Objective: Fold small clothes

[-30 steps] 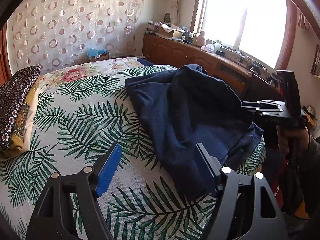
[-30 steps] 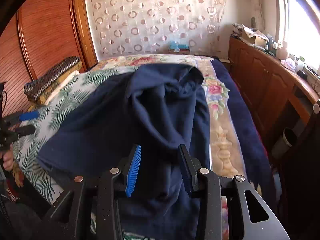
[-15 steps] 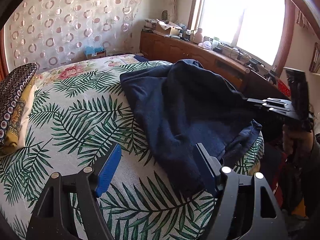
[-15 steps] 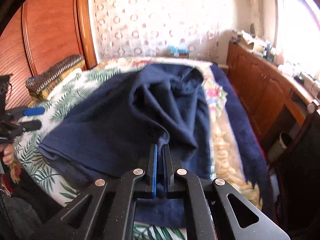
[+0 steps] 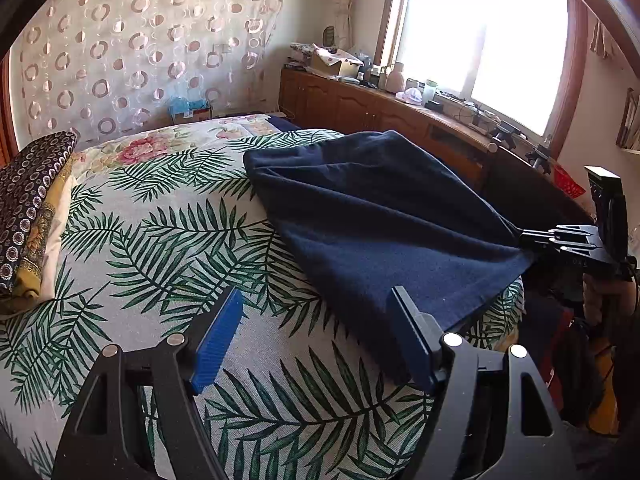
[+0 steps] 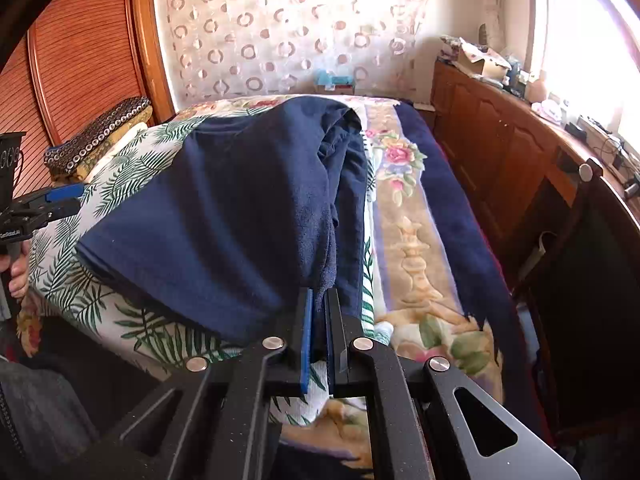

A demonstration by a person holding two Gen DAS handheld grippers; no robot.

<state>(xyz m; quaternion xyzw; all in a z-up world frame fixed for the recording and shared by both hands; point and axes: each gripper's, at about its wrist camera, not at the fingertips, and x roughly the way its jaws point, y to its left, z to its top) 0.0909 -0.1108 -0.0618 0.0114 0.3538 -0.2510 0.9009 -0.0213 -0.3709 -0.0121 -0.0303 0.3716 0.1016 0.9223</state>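
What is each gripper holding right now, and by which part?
Right gripper is shut on the navy garment, pinching its near edge. Left gripper is open, holding nothing.

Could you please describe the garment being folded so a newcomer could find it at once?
On the bed's palm-leaf bedspread, by the window side, lies a plain navy garment. It is the only unpatterned dark cloth there, with one corner pinched in the right hand-held gripper.
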